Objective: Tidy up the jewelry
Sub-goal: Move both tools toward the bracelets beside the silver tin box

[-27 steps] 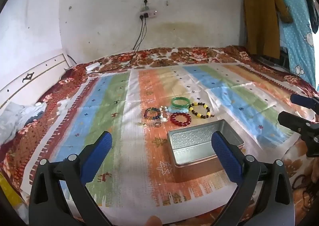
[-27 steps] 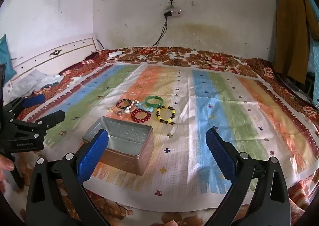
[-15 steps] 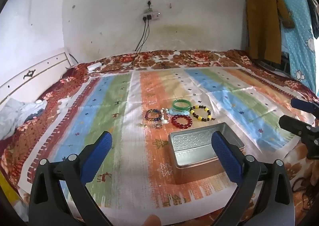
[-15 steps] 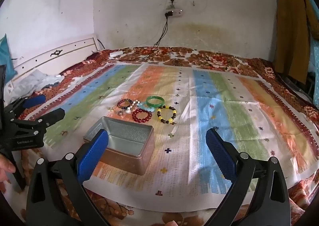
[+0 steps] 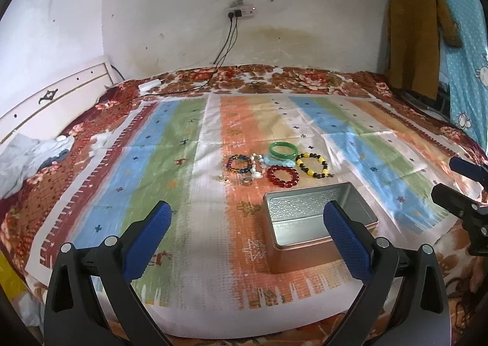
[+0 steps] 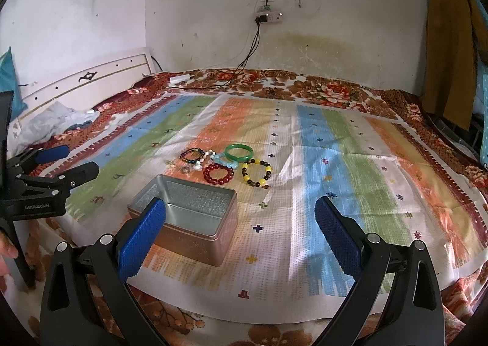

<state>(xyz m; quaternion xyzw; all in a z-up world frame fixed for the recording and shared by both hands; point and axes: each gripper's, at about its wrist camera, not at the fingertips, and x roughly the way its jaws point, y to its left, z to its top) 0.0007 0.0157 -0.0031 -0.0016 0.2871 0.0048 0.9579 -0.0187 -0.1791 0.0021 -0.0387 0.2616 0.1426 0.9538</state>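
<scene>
An open silver tin box (image 5: 317,218) (image 6: 189,215) sits empty on the striped cloth. Behind it lie a green bangle (image 5: 283,150) (image 6: 238,153), a yellow-and-brown bead bracelet (image 5: 311,165) (image 6: 256,173), a red bead bracelet (image 5: 282,176) (image 6: 218,173), a dark multicolour bead bracelet (image 5: 238,164) (image 6: 191,155), pale blue and white beads (image 5: 259,164) and small rings (image 5: 245,181). My left gripper (image 5: 247,233) is open and empty, near the cloth's front, left of the box. My right gripper (image 6: 241,230) is open and empty, right of the box.
The striped cloth (image 5: 170,169) covers a floral bedspread (image 5: 274,80). A white headboard (image 5: 45,102) and crumpled clothes (image 5: 27,157) are at the left. Cables (image 5: 225,47) hang from a wall socket. Clothes (image 5: 414,35) hang at the right.
Both grippers have shifted very slightly; the view has tilted a little. Nothing was taken hold of or moved.
</scene>
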